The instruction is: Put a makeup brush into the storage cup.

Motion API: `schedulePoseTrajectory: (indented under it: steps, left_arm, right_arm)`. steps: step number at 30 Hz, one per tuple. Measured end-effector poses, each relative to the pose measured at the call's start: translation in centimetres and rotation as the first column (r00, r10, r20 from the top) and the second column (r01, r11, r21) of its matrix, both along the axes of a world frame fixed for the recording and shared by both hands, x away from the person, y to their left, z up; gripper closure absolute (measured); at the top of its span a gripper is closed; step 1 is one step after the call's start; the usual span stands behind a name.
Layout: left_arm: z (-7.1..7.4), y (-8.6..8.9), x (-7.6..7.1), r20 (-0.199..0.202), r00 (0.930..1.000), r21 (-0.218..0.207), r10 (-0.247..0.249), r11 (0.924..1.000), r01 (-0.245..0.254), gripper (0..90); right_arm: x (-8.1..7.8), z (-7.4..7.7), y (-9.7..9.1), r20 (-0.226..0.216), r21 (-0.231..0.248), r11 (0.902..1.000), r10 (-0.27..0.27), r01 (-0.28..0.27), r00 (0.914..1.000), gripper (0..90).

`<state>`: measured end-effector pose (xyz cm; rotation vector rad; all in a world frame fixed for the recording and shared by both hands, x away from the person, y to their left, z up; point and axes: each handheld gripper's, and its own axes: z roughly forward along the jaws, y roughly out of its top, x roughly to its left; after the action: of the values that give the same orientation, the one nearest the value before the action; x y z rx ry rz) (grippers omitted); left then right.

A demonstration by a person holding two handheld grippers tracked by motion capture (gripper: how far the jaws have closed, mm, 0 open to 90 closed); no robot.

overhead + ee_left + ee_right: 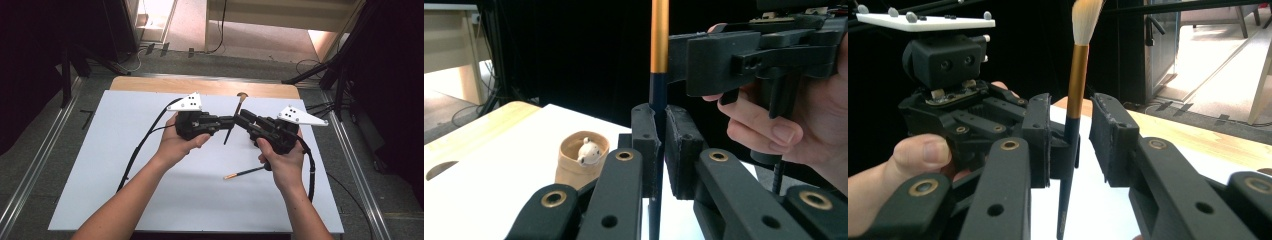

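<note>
We clamp the left gripper (660, 145) tight on the makeup brush (233, 122), upright above the white table (150, 165). Our right gripper (1070, 142) stands apart around its handle, not pressing. Handle print is unreadable.

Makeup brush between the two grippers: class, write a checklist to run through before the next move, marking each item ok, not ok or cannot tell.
1. Left gripper shut on the makeup brush: ok, jaws clamp its dark handle.
2. Right gripper astride the brush: ok, one jaw on each side.
3. Right pads pressing the brush: not ok, a gap shows on one side.
4. Brush upright, bristles up: ok.
5. Second brush on the table clear of the right hand: cannot tell.
</note>
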<state>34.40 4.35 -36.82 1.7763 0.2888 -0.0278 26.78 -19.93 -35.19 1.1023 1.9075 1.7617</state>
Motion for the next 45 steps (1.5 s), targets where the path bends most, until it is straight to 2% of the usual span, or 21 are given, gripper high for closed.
schedulePoseTrajectory:
  steps: [20, 26, 34, 35, 36, 37, 39, 42, 45]
  left_arm:
    - [-0.31, -0.67, -0.21, 0.011, 0.9999, -0.011, -0.003, 0.9999, 0.003, 85.0]
    - [-0.36, -0.7, -0.21, 0.018, 0.9998, -0.013, -0.003, 0.9999, 0.003, 85.0]
    - [-0.44, -0.79, -0.12, 0.052, 0.9987, -0.006, 0.0, 1.0, 0.001, 83.2]
    - [-0.53, -0.86, -0.12, 0.067, 0.9976, -0.001, 0.016, 0.9999, -0.016, 78.9]
    - [-0.56, -0.91, -0.16, 0.078, 0.9964, 0.022, 0.035, 0.9991, -0.037, 68.1]
    - [-0.65, -0.98, -0.19, 0.082, 0.9959, 0.024, 0.037, 0.999, -0.039, 63.0]
    - [-0.72, -1.01, -0.25, 0.085, 0.9959, 0.042, 0.03, 0.9985, -0.034, 51.2]
    - [-0.77, -0.98, -0.47, 0.076, 0.9966, 0.04, 0.034, 0.9985, -0.037, 32.6]
    - [-0.77, -0.9, -0.59, 0.068, 0.9972, 0.061, 0.031, 0.9975, -0.035, 13.9]
  right_arm:
    - [0.32, -0.14, 0.16, -0.006, 0.016, 0.9997, -0.018, 0.018, 0.9998, 77.7]
    - [0.43, -0.22, 0.15, -0.002, 0.004, 0.9997, -0.026, 0.026, 0.9997, 84.3]
    - [0.36, -0.17, 0.15, 0.026, -0.02, 0.9994, -0.029, 0.029, 0.9992, 85.0]
    - [0.37, -0.18, 0.15, 0.031, -0.022, 0.9992, -0.032, 0.033, 0.999, 85.0]
    - [0.37, -0.17, 0.13, 0.036, -0.021, 0.9991, -0.037, 0.037, 0.9987, 84.9]
    - [0.35, -0.14, 0.09, 0.038, -0.017, 0.9991, -0.039, 0.039, 0.9985, 85.0]
    - [0.38, -0.07, 0.01, 0.05, -0.02, 0.9987, -0.046, 0.047, 0.9977, 84.9]
    - [0.44, -0.06, -0.09, 0.055, -0.023, 0.9982, -0.054, 0.056, 0.997, 85.0]
    - [0.53, -0.07, -0.26, 0.059, -0.023, 0.9979, -0.06, 0.061, 0.9964, 84.9]
